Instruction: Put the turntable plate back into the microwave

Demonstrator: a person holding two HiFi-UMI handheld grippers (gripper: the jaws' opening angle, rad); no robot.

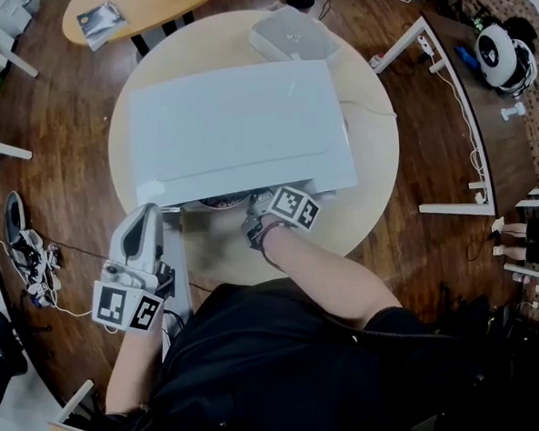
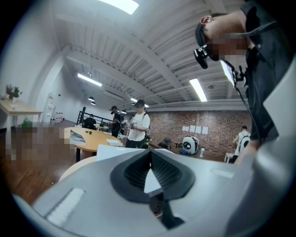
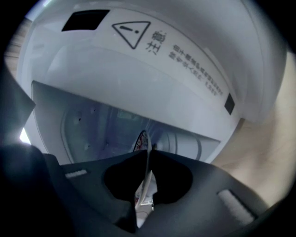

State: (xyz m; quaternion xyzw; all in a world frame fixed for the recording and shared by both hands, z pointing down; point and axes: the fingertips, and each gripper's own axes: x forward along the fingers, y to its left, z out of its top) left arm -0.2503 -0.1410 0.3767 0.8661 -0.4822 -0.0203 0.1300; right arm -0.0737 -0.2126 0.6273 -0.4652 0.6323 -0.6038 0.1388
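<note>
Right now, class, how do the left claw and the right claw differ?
The right claw is shut on the plate's thin edge; the left claw is shut on nothing. The right claw points into the microwave; the left claw sits off the microwave's front left corner and faces the open room. Shared: both claws have their jaws together.

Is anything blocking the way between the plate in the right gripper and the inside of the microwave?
Nothing visible does. The right gripper holds the plate edge-on at the open front of the microwave, whose cavity looks bare.
</note>
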